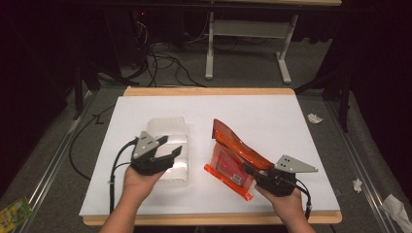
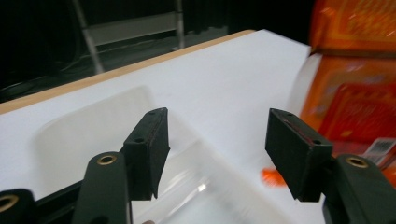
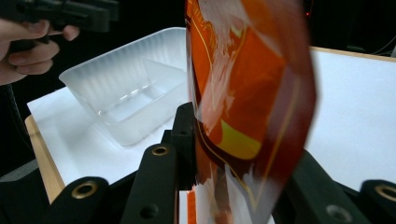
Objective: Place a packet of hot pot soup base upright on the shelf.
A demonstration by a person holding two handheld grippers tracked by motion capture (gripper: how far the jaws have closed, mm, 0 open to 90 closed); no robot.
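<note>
An orange snack bag [image 1: 235,148] stands tilted on the white table sheet [image 1: 272,111], right of centre. My right gripper [image 1: 250,170] is shut on its lower edge; in the right gripper view the bag [image 3: 243,70] rises from between the jaws of that gripper [image 3: 238,140]. A clear plastic tray [image 1: 167,128] lies empty left of centre. My left gripper [image 1: 172,144] hovers over the tray's near right part, open with nothing between its fingers. In the left gripper view the open gripper [image 2: 217,140] looks over the tray [image 2: 93,135], with the bag [image 2: 355,93] at right.
The wooden table edge [image 1: 209,91] borders the white sheet. Cables and a white table frame [image 1: 248,29] are on the floor behind. Crumpled paper scraps [image 1: 357,184] lie on the floor at right. In the right gripper view, the tray [image 3: 130,79] sits left of the bag.
</note>
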